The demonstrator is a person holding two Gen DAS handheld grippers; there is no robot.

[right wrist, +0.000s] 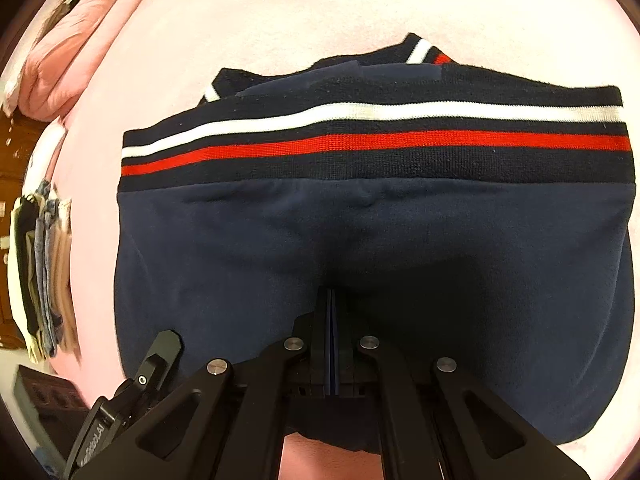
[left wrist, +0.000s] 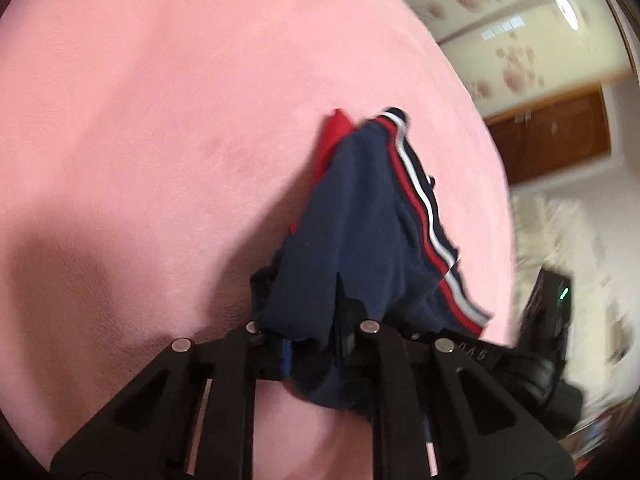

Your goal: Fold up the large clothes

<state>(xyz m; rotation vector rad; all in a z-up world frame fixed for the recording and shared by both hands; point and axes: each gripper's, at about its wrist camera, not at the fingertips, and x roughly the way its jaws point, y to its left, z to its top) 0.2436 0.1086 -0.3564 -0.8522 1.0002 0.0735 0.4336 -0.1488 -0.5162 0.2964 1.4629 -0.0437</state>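
**Both grippers pinch navy garment over pink bed**

Left gripper [left wrist: 316,344]: fingers clenched on a bunch of the garment [left wrist: 360,216]. Cloth is gathered between the fingers and hangs ahead of them, off the blanket [left wrist: 140,120]. The striped band [left wrist: 420,200] (red, white) runs along the fold's right edge, ahead and right of the fingers. A red part [left wrist: 334,136] shows at the far end, ahead-left. Frame is blurred. A black device [left wrist: 548,312] sits right of the fingers. A wooden door [left wrist: 560,136] is far right.

Right gripper [right wrist: 331,312]: fingers pressed together, grasping the garment's [right wrist: 280,240] near edge; cloth wraps the tips. The garment spreads ahead of the fingers, flat on the blanket [right wrist: 280,8], striped band [right wrist: 360,140] across the far side. A second band edge [right wrist: 424,50] peeks just beyond. Pink pillows [right wrist: 68,48] are far ahead-left; a clothes pile [right wrist: 40,272] is left of the fingers.
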